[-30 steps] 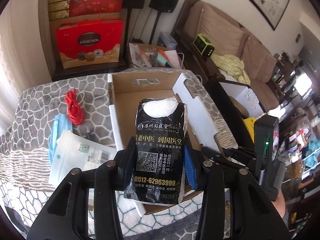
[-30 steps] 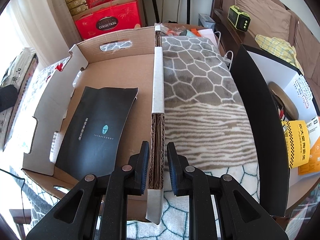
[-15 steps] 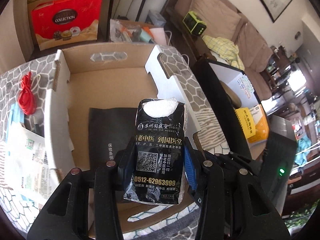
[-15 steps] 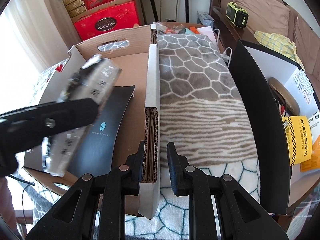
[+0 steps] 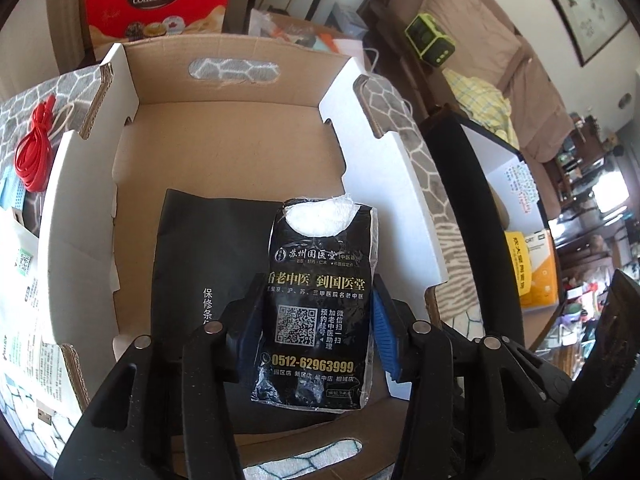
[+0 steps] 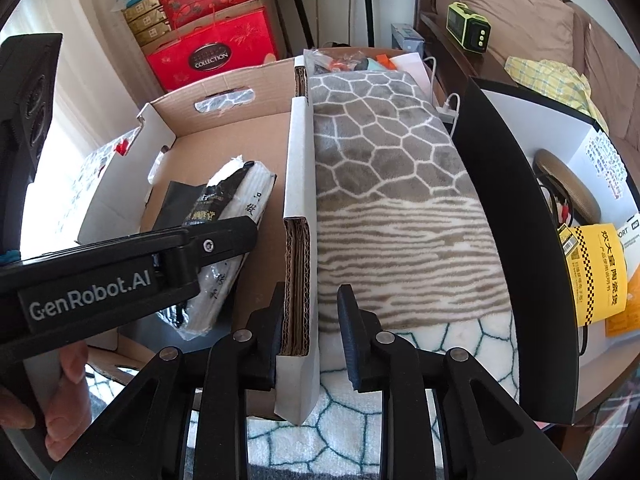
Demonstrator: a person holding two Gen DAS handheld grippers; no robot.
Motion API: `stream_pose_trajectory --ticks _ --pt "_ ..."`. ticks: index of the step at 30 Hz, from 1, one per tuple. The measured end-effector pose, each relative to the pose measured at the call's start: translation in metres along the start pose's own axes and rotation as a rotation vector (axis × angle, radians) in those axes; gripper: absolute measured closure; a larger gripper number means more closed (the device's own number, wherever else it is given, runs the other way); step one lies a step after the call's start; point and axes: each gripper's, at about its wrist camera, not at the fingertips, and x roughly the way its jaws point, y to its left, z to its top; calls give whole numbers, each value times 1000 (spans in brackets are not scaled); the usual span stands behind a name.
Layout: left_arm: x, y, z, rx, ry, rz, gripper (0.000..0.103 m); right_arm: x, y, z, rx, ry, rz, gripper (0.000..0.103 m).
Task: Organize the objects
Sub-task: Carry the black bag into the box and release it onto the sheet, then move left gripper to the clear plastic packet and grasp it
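Left wrist view: left gripper (image 5: pixel 316 328) is clamped on a black plastic tissue pack with gold print (image 5: pixel 318 304), both blue pads tight against its sides. The pack hangs over the open brown cardboard box (image 5: pixel 236 64), above one flat black paper booklet (image 5: pixel 208 248) lying on the box floor. So one item looks boxed and one is on its way in, not yet let go. Outside the box on the left, on the grey patterned blanket (image 5: pixel 16 116): one coiled red cable (image 5: pixel 34 156) and one white printed pouch (image 5: pixel 20 280), with a blue item partly hidden beside them; those seem left to do.

Right wrist view: right gripper (image 6: pixel 308 320) straddles the box's right cardboard wall (image 6: pixel 298 216), jaws part open; the left finger touches the wall, the right one stands clear. It looks like steadying, not a firm grip. Tissue pack sits low inside the box here, tilted, in the left gripper's hold. Count: one box, one pack, one booklet visible.
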Motion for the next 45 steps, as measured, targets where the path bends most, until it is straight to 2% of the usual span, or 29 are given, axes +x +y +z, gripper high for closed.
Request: stream_pose_trajectory --ticks 1,3,5,10,13,20,22,27,34,39,40,45 --pt "0 0 1 -1 2 -2 54 -1 0 1 0 -2 0 78" --pt "-2 0 1 -5 7 -25 38 -3 0 1 0 -10 -3 78" --pt "-6 2 1 -9 6 -41 35 -5 0 2 0 -15 -3 78" --pt "-22 10 1 -15 6 -71 34 -5 0 2 -7 -17 -7 78" --pt "-40 15 2 4 -24 -63 34 -4 1 2 -13 -16 -8 78" --pt "-91 38 4 26 -139 4 32 -2 5 2 -34 -14 -1 90" --pt "-103 52 3 15 -171 21 32 0 7 2 -41 -7 -7 91" --pt "-128 91 -2 -13 -233 122 32 0 11 0 -73 -18 -30 91" --pt "-145 155 -13 -84 -232 187 32 -2 26 -7 -150 -46 -82 91" --pt "-144 200 -21 -135 -178 204 32 -4 25 -11 -157 -46 -62 90" --pt "-142 209 -25 -154 -163 192 32 -4 24 -11 -155 -45 -55 90" --pt "-130 226 -38 -221 -108 33 32 -2 25 -11 -149 -41 -59 91"
